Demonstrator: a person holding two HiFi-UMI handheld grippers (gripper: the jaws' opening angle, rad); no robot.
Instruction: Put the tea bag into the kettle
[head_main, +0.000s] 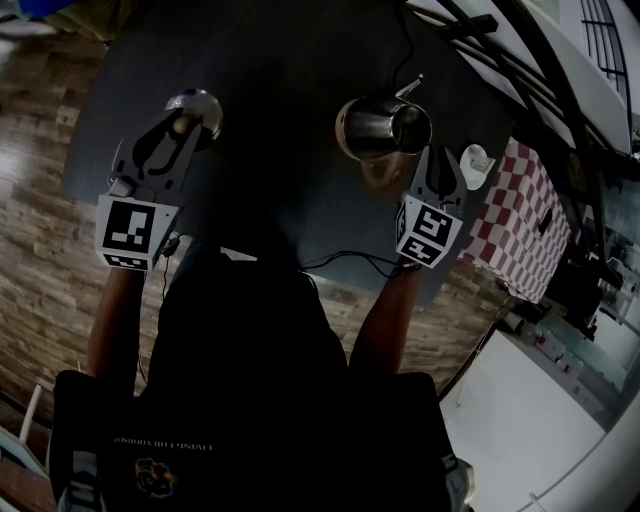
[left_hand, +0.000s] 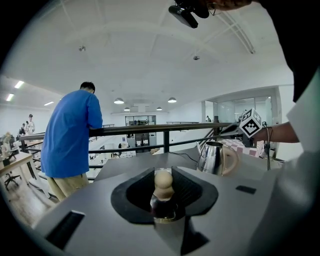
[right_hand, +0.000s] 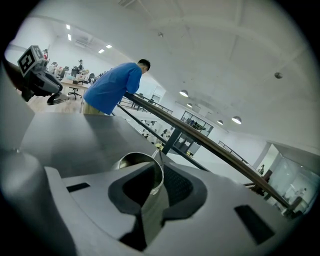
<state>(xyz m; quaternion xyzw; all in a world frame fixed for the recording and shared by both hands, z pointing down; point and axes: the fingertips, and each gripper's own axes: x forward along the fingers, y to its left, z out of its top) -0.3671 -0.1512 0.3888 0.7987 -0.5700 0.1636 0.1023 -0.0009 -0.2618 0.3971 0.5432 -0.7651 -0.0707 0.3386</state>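
The steel kettle (head_main: 385, 128) stands uncovered on the dark table (head_main: 280, 150), its spout pointing away from me. My left gripper (head_main: 188, 118) is off to the left, shut on the kettle lid (left_hand: 163, 182); the lid's pale round knob sticks up between the jaws. In the left gripper view the kettle (left_hand: 216, 157) stands far right with its beige handle. My right gripper (head_main: 432, 162) is at the kettle's near right side. Its jaws stand apart, and the kettle's rim (right_hand: 145, 167) shows in the gap of the right gripper (right_hand: 152, 184). No tea bag shows in any view.
A white dish (head_main: 477, 160) lies right of the kettle, beside a red-and-white checked cloth (head_main: 520, 215). A cable (head_main: 400, 50) runs over the table's far side. Past the table, a person in a blue shirt (left_hand: 70, 135) leans on a railing (left_hand: 165, 129).
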